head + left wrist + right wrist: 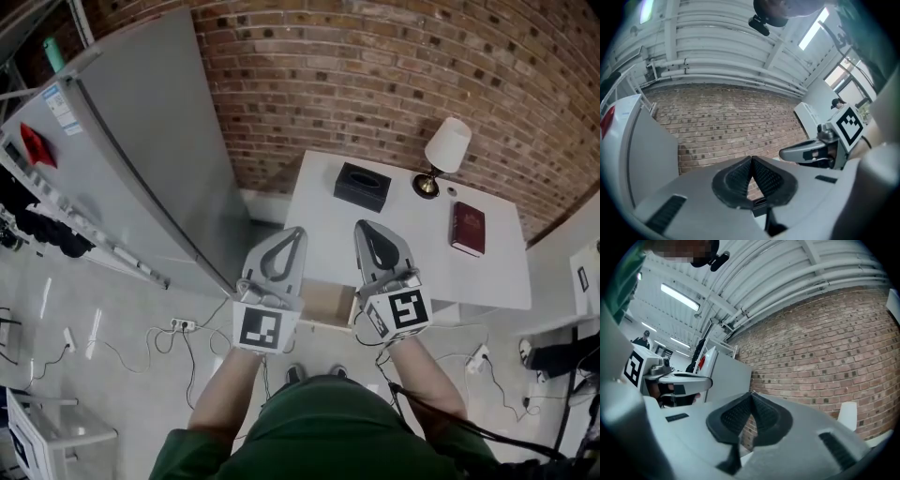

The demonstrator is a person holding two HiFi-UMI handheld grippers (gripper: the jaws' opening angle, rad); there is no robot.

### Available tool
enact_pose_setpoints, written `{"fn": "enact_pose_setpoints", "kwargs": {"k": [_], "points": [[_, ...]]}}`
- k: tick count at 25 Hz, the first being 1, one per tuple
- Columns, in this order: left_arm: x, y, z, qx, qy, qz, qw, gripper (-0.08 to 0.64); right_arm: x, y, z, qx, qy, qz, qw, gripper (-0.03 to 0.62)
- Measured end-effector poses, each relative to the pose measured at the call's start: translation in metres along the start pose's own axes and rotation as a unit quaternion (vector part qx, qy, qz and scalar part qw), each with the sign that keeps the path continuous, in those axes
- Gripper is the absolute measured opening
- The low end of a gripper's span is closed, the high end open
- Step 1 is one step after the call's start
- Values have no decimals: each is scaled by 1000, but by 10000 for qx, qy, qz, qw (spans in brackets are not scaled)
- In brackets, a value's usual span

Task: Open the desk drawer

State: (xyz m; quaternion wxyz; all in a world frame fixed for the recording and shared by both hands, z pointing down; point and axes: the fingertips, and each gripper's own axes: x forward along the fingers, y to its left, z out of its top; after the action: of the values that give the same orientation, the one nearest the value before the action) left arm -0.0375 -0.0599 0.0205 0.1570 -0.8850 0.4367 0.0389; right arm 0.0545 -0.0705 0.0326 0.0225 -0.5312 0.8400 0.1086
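The desk drawer (328, 306) stands pulled out from the near edge of the white worktop (314, 211), toward its left corner, and its tan inside shows. In the head view it appears in the gap between the two grippers, closer to the person than either pair of fingertips. Both grippers are held up above it, and neither touches the drawer or the worktop.

The left gripper (293, 238) has its fingers (738, 176) pressed together, the ribbed pads meeting at the tip with nothing between them. The right gripper (367, 236) is the same, its fingers (764, 414) closed pad to pad and empty. The two are side by side and a little apart, and both point away from the person toward the brick wall (375, 84). That wall fills the middle of both gripper views.

On the worktop, a black tissue box (363, 186) sits near the far edge. A lamp (443, 155) with a pale shade stands at the far right corner. A dark red book (468, 228) lies toward the right edge. A tall grey refrigerator (141, 141) stands just left of the worktop. Cables and power strips (183, 325) lie on the floor (112, 375) in front of it.
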Motion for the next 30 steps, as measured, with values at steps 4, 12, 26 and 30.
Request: {"fn": "enact_pose_setpoints", "kwargs": {"k": [4,12,26,30], "points": [[-2,-4,0,67,-17,-109,9999,8,0,5,1,14,-16,20,10000,0],[-3,-3,-10,31,122,-62,9999,8,3,1,-5,121,0,32,9999,0],[4,-6,-26,-465,372,3,9982,8,0,-5,-19,304,114,143,9994,0],[5,-7,-28,-455,418,56,9981,8,-5,-11,-22,312,131,126,9993,0]]}}
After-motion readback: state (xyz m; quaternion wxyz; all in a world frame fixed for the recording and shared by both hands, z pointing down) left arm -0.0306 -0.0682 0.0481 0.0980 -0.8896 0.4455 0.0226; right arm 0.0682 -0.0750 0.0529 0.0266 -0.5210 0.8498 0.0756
